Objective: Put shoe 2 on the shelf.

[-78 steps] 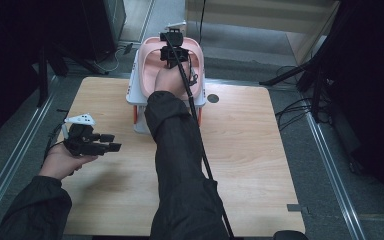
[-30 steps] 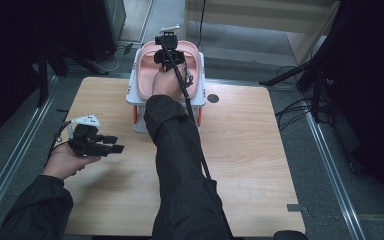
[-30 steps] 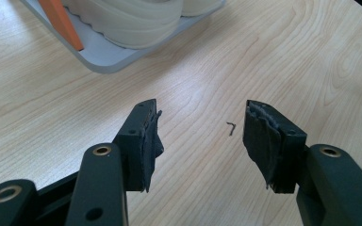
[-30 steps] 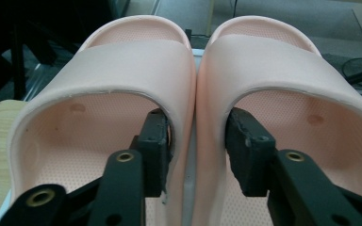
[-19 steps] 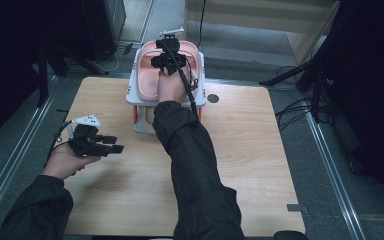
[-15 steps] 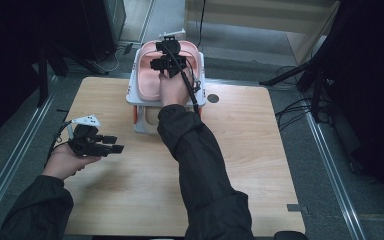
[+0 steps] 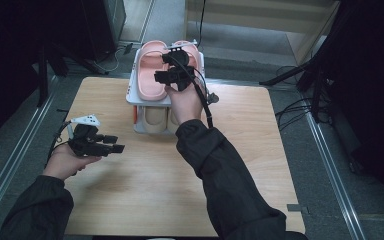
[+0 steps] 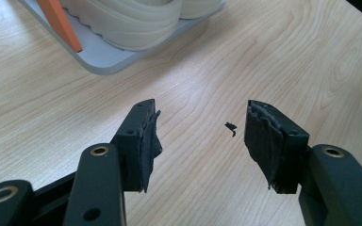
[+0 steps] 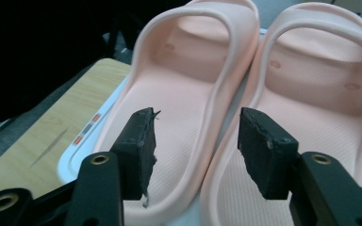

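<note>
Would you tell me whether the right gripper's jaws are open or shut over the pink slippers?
Open: the right gripper has just been opening, its pads apart with nothing clamped, above the pink slippers.

In the high view the right gripper (image 7: 176, 70) and the hand behind it cover the heel half of the right pink slipper (image 7: 189, 52), and its jaw tips are too small there to read. The top shelf of the rack (image 7: 132, 97) hides most of the cream slippers (image 7: 155, 116) beneath; just their front ends show. In the left gripper view the picture's top edge cuts off the same cream slippers (image 8: 136, 21) and the orange post (image 8: 61, 23). In the right gripper view the slippers' heels run off the bottom edge, behind the jaws.
</note>
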